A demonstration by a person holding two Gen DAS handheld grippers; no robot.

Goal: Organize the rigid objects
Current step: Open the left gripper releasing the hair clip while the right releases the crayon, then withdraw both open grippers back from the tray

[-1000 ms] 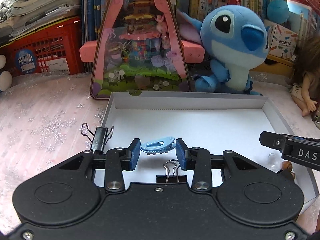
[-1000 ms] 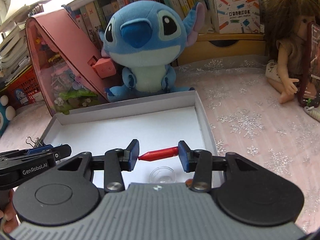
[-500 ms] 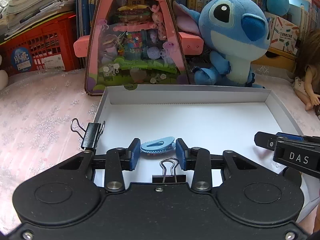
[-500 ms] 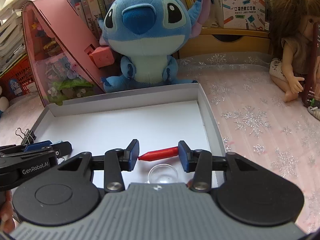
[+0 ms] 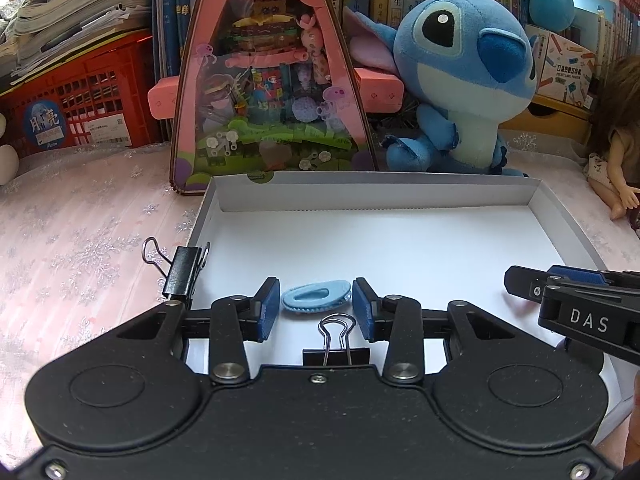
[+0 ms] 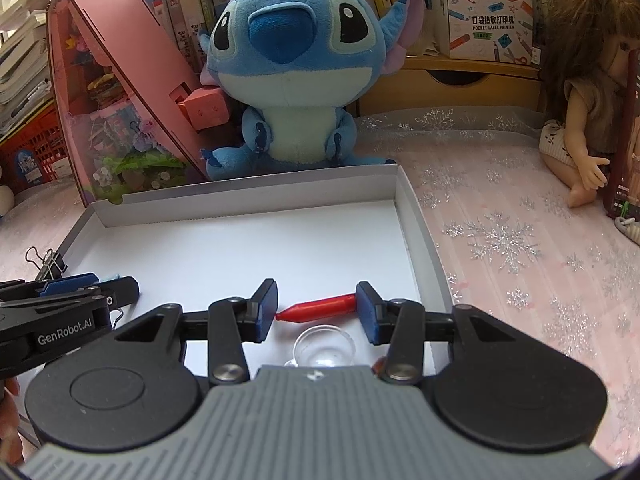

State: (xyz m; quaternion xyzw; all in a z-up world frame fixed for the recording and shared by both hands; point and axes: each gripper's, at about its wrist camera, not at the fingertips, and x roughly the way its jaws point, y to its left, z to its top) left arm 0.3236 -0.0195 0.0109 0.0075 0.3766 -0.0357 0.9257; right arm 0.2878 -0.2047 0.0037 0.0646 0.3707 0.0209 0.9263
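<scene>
Inside the box (image 5: 400, 192), left tongs (image 5: 312, 304) were opening, clip (image 5: 316, 298) loose between them; right tongs (image 6: 316, 306) were opening around the crayon (image 6: 320, 307).

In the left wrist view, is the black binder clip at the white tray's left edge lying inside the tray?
No. That black binder clip sits at the white tray's left wall, its wire handles out over the pink cloth.

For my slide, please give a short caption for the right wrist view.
Right gripper opening around a red crayon over the white box, beside a clear cup.
</scene>
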